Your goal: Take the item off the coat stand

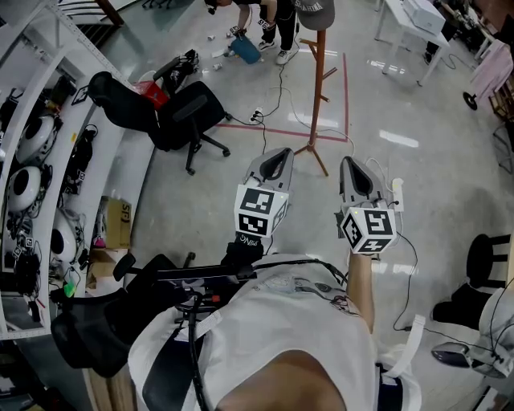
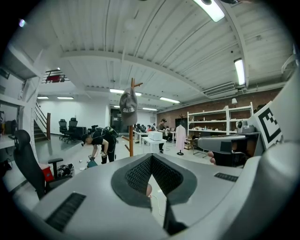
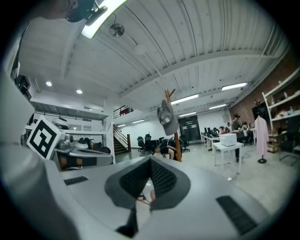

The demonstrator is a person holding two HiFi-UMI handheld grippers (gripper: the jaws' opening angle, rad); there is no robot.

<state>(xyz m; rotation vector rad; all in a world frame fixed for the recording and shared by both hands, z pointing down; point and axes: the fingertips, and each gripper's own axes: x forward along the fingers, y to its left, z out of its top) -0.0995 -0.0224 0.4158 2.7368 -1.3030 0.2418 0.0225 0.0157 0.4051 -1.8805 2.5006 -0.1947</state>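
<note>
Fingers press together, empty, on left gripper and right gripper — both well apart from the cap atop the coat stand.

A grey fabric baseball cap with pale lettering hangs on the top of a slim reddish-brown wooden coat stand, which stands upright on splayed legs on the pale floor, short pegs jutting from its pole.
</note>
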